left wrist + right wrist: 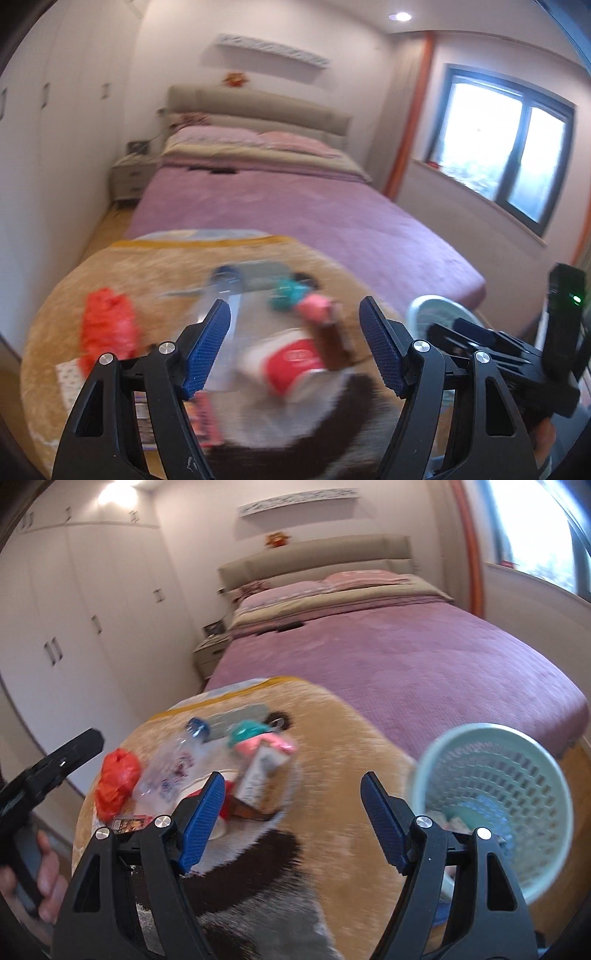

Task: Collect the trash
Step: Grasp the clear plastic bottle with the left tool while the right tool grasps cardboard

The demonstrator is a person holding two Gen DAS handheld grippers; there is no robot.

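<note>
Both grippers, left point(295, 343) and right point(291, 818), jaws spread, nothing between them. Trash heaped on round tan rug point(351, 775) beside bed point(406, 657): red plastic bag point(118, 779), soft, light, pinch a fold; clear bottle point(177, 760), slippery, crushable, take mid-body; red-white cup point(291, 365). Mesh basket point(495, 794) near, right of heap.

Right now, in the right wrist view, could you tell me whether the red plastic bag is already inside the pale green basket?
No, the red plastic bag lies on the tan rug to the left, well apart from the pale green basket on the right.
</note>
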